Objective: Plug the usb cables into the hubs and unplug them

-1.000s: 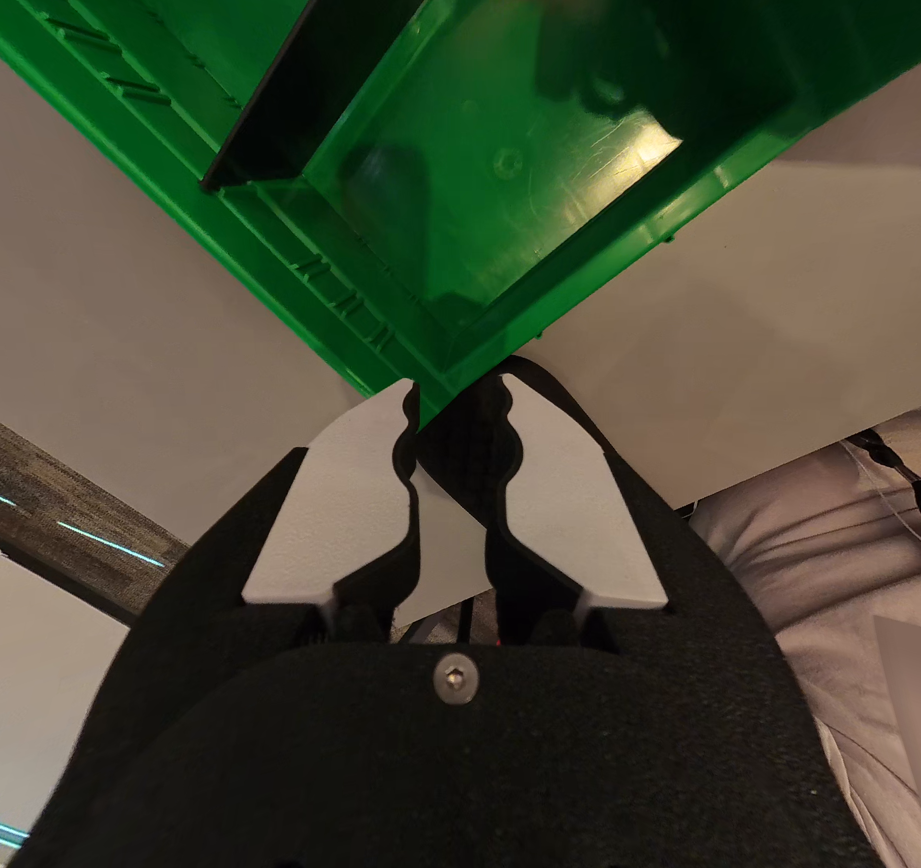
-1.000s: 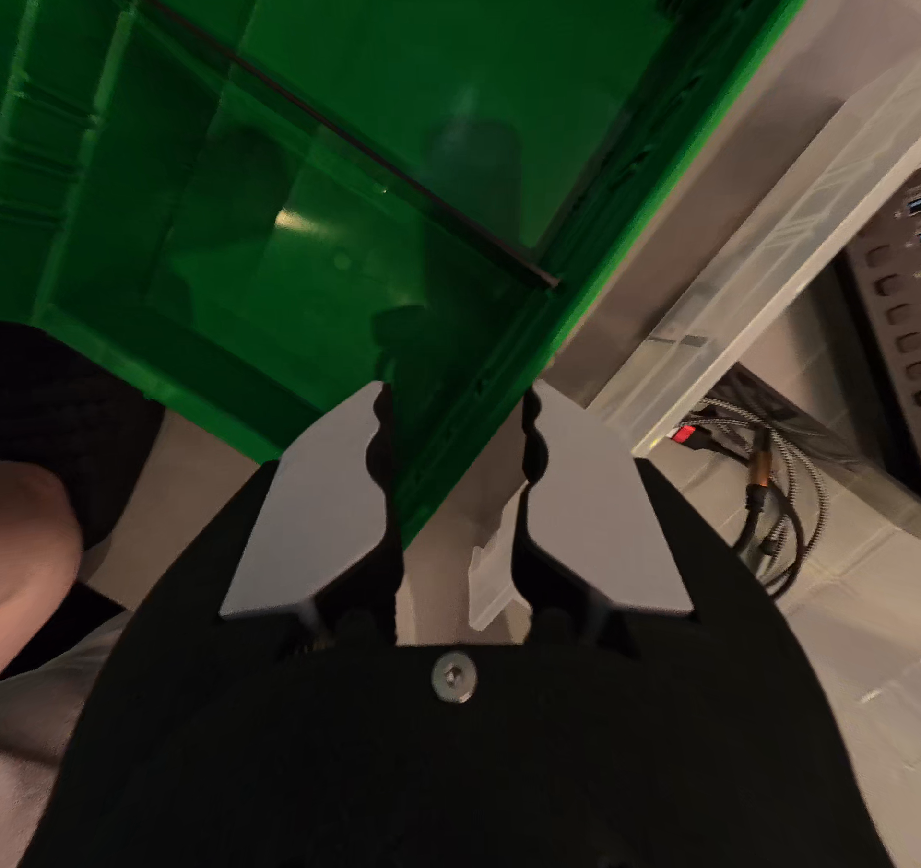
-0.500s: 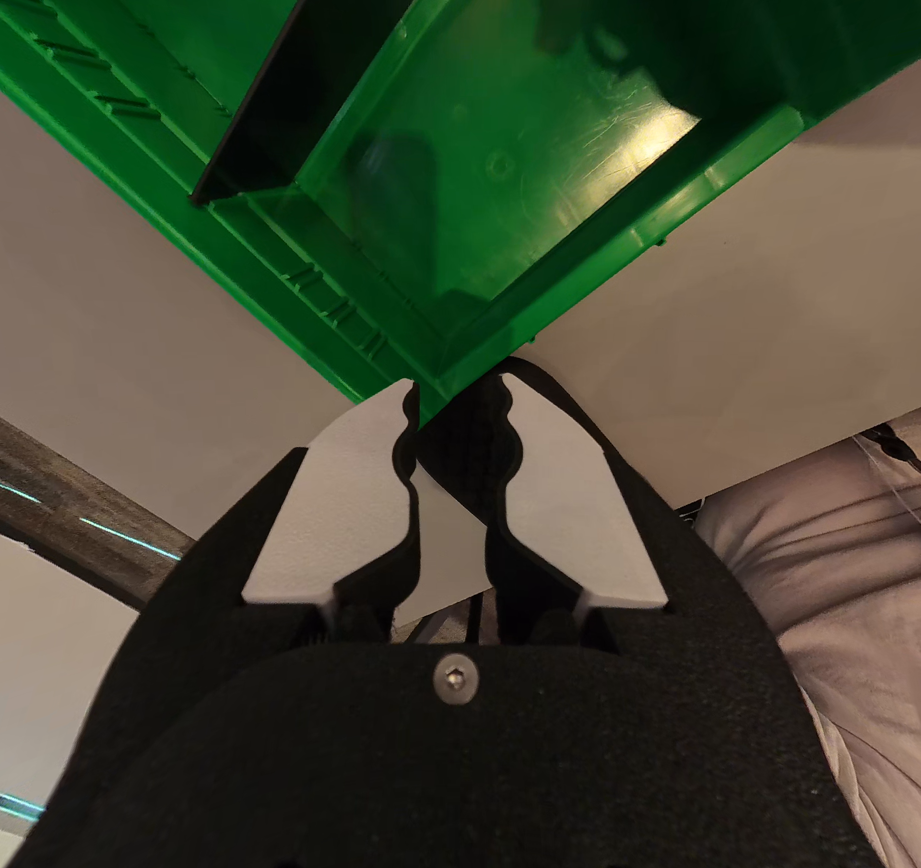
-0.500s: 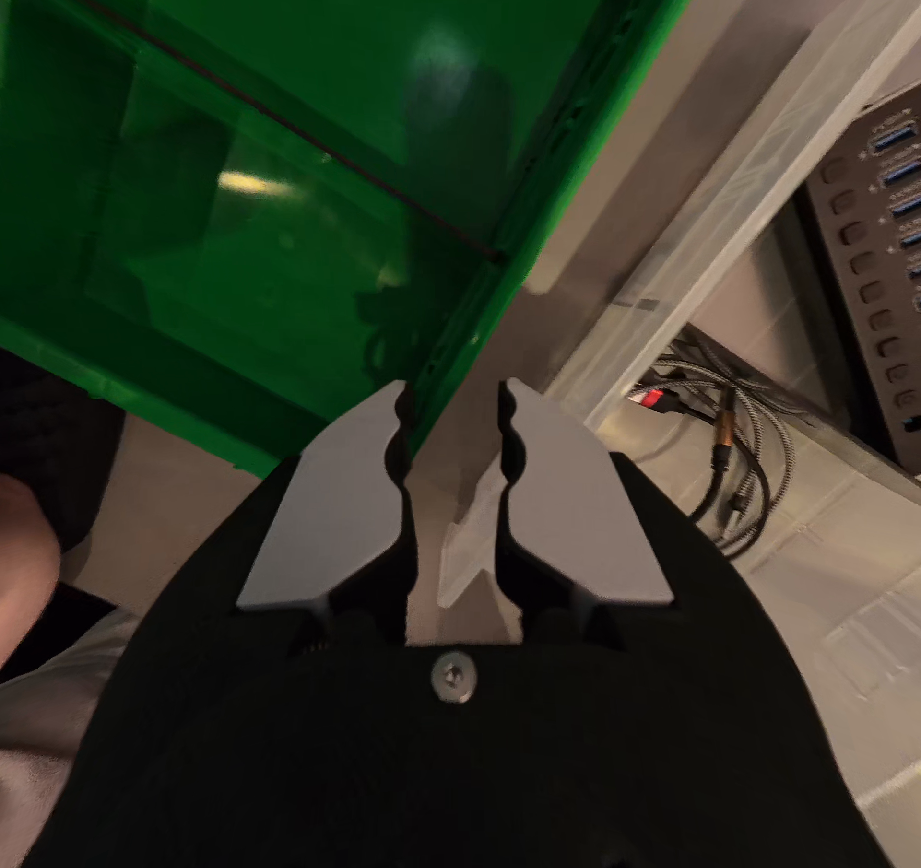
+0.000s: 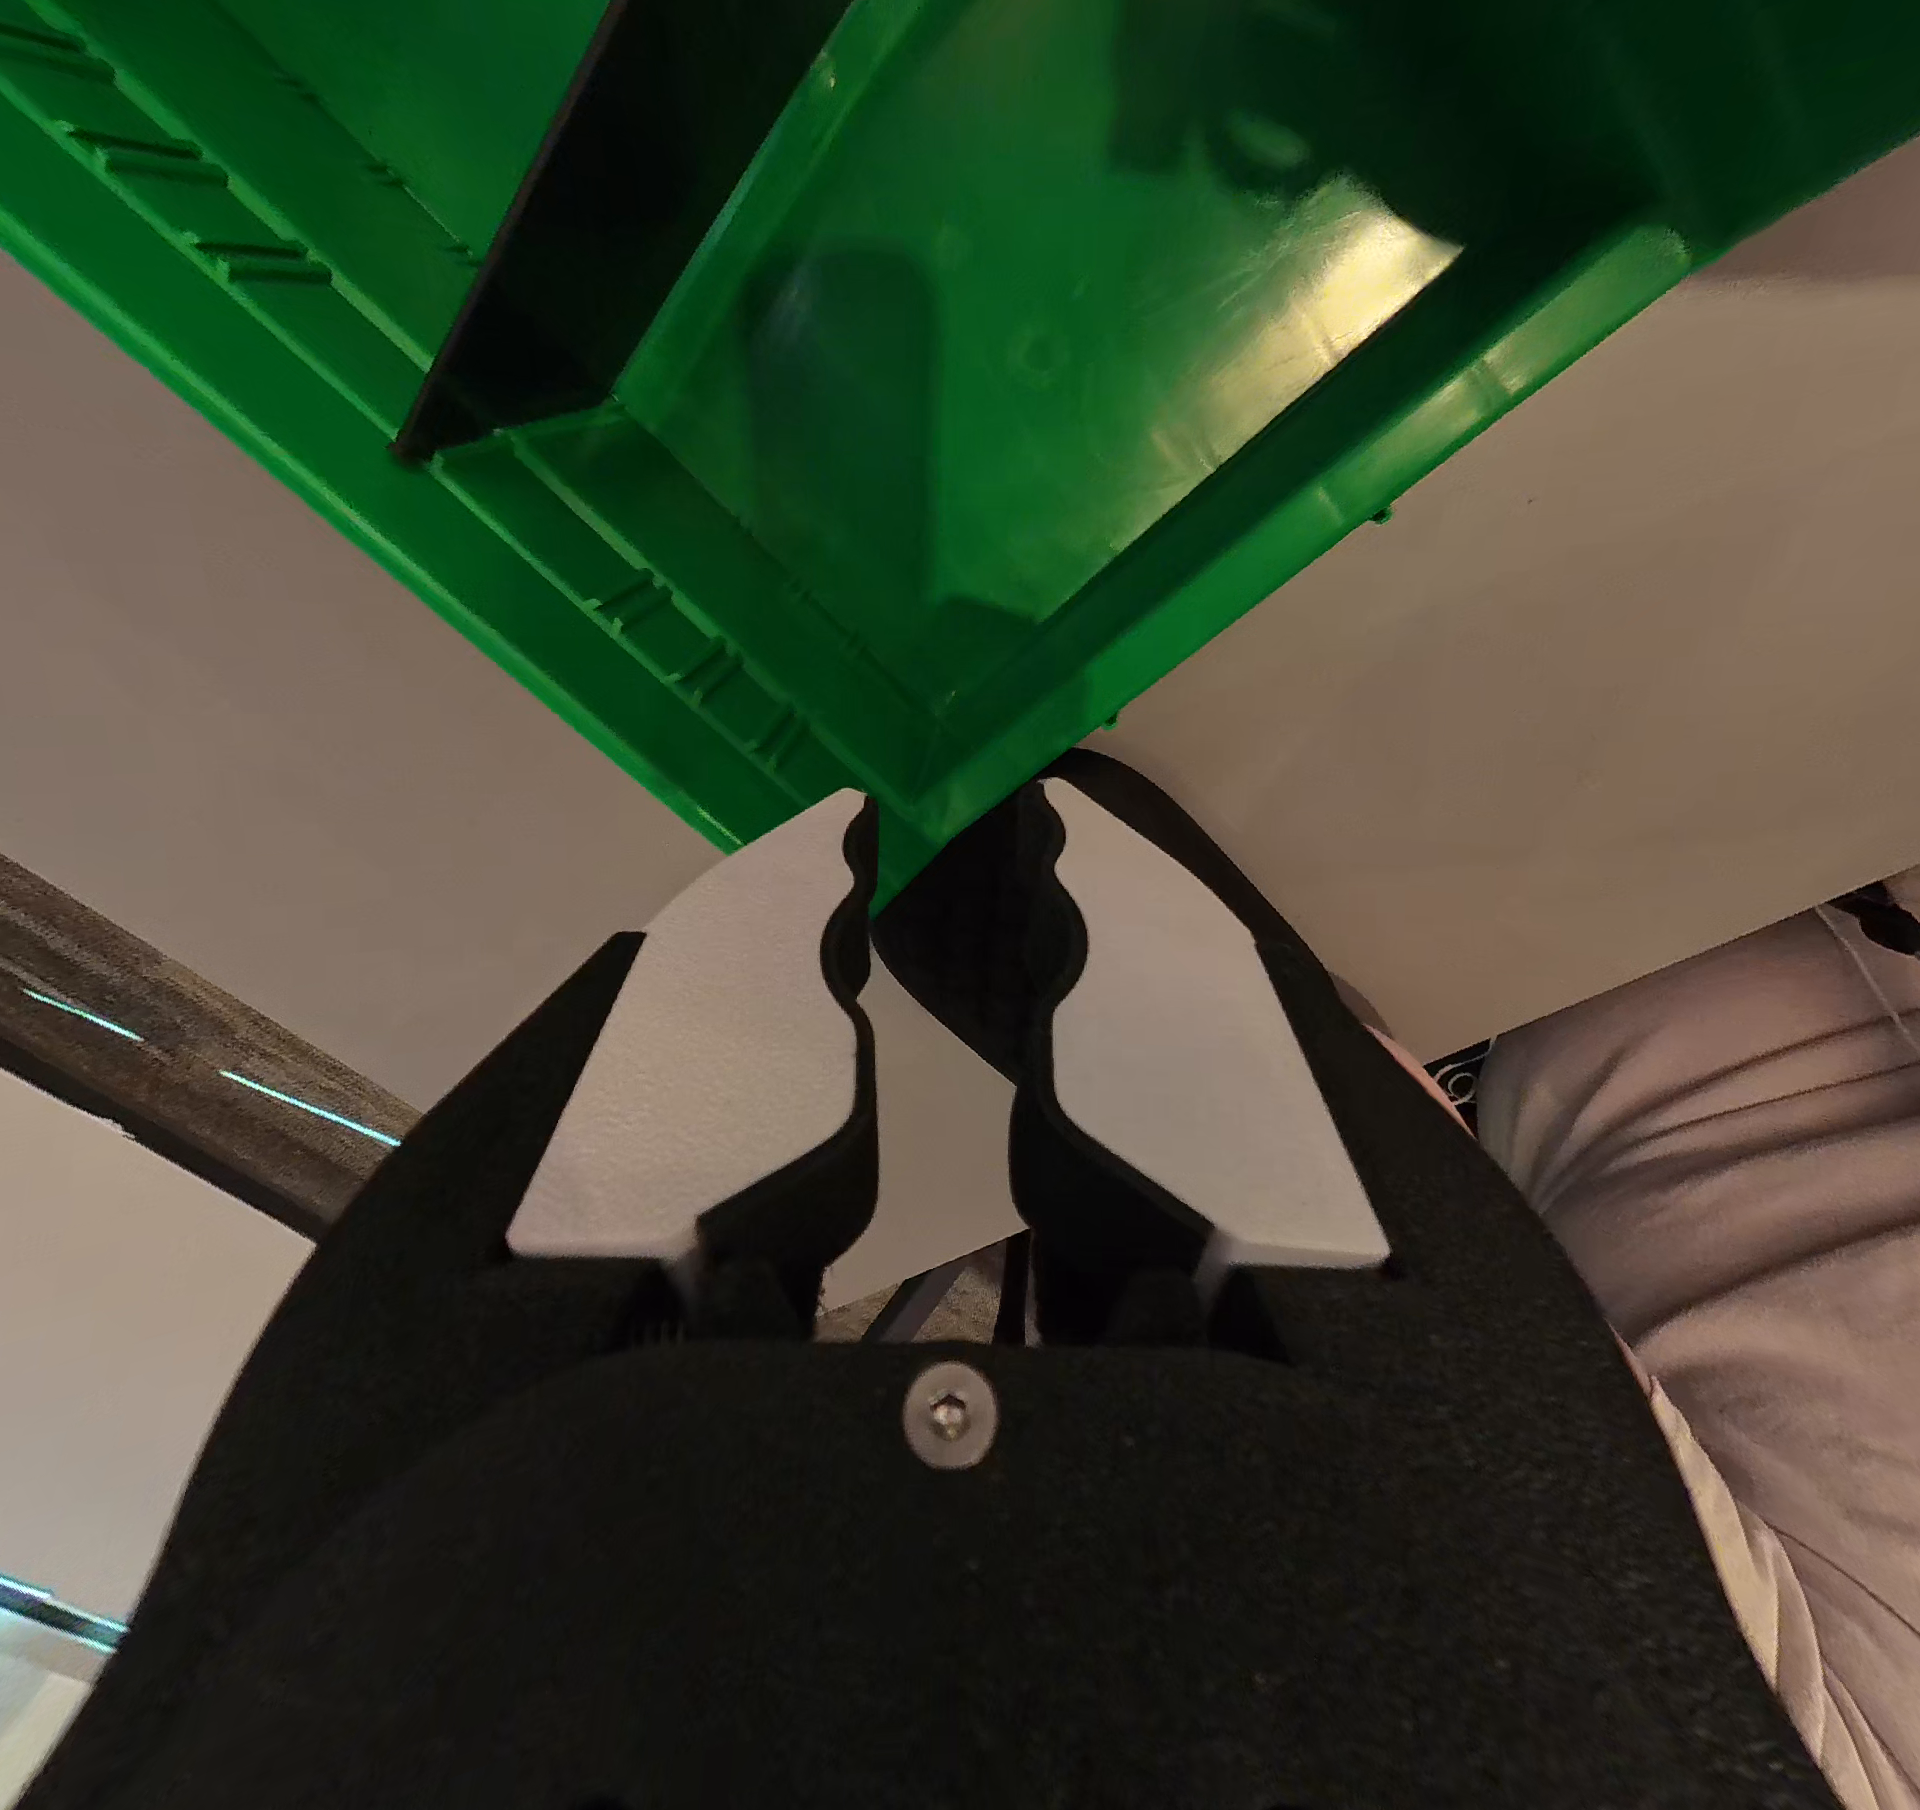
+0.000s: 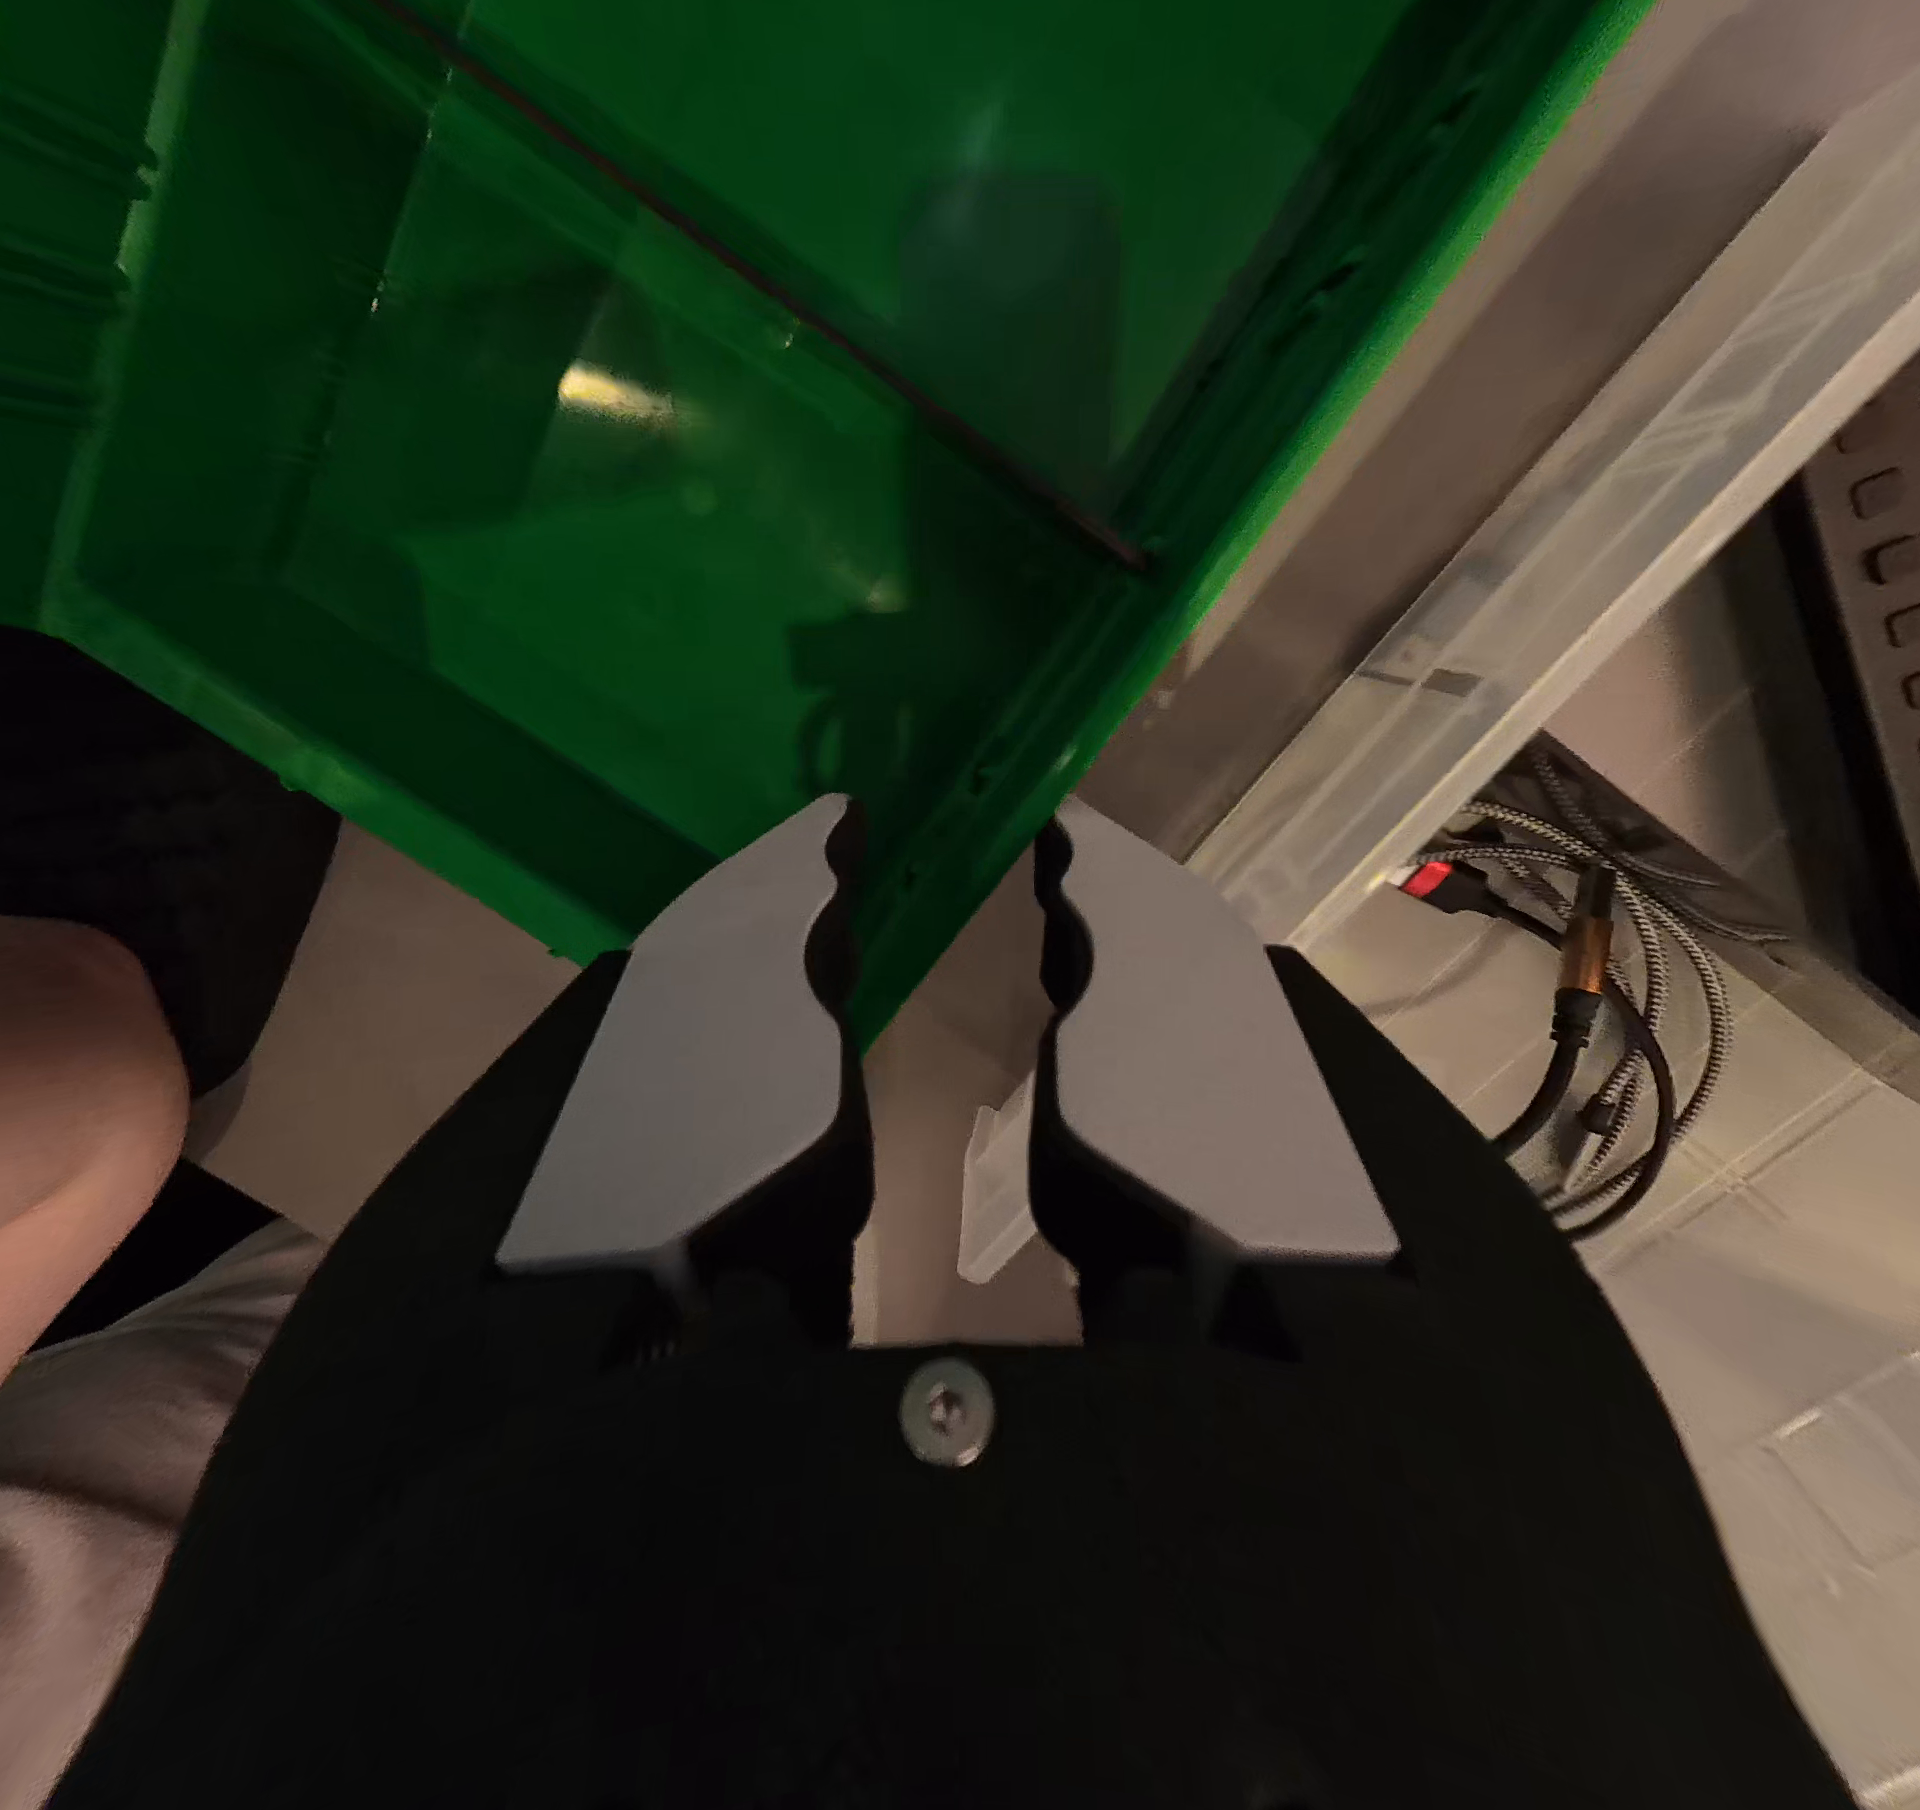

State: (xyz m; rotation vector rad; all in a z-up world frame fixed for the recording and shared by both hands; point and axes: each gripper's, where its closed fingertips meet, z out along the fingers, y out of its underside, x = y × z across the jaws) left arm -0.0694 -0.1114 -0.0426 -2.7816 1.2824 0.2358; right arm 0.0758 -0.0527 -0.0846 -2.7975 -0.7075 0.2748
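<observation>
Left wrist view: carried close above the green bin (image 5: 1039, 358), aimed down over its near corner.
Right wrist view: held equally close at another corner of the bin (image 6: 727, 410), the clear container (image 6: 1558, 565) seen alongside.
Shared: the green bin's interior is covered by both.

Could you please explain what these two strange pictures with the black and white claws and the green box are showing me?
Each picture comes from a camera mounted on a hand-held two-finger gripper, looking forward along its fingers. The black and white shapes are those fingers.

The left gripper straddles the near corner of a green bin, which sits on a pale table; whether it actually clamps it is unclear. The bin's visible compartments look empty.

The right gripper is open at the bin's other near corner, holding nothing. To its right, a clear tray contains coiled braided cables and the edge of a dark hub.
</observation>
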